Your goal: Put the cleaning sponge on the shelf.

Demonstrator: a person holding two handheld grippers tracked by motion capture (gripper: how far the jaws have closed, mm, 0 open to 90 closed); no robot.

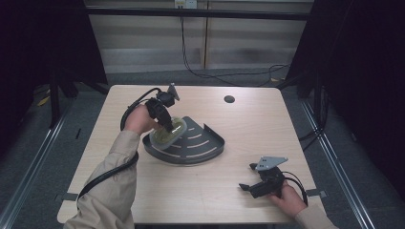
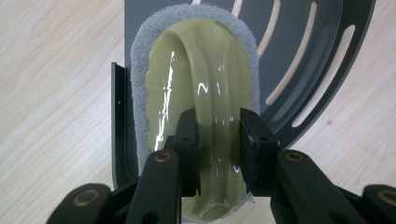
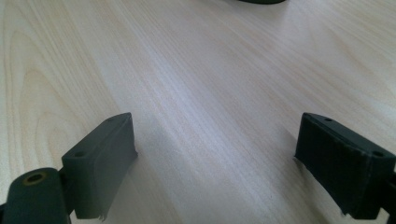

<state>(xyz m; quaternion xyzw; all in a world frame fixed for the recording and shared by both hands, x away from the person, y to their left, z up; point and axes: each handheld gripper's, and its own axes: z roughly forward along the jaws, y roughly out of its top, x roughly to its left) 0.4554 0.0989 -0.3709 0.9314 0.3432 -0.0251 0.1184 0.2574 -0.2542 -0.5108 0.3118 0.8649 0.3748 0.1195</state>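
Note:
A scrubber [image 2: 201, 88] with a glossy pale-green handle and a grey pad rim hangs over the left corner of a dark slotted corner rack [image 2: 322, 51]. My left gripper [image 2: 218, 140] is shut on the raised ridge of the handle. In the high view the scrubber [image 1: 168, 133] sits tilted at the rack's [image 1: 200, 143] left end under the left gripper [image 1: 167, 125]. My right gripper [image 1: 248, 183] rests near the table's front right, jaws open, with nothing between them. Its own view shows the right gripper [image 3: 215, 163] over bare wood.
The light wooden table [image 1: 248, 119] has a dark round hole [image 1: 229, 99] at the back. Black cables trail from both grippers. Dark curtains and floor rails flank the table.

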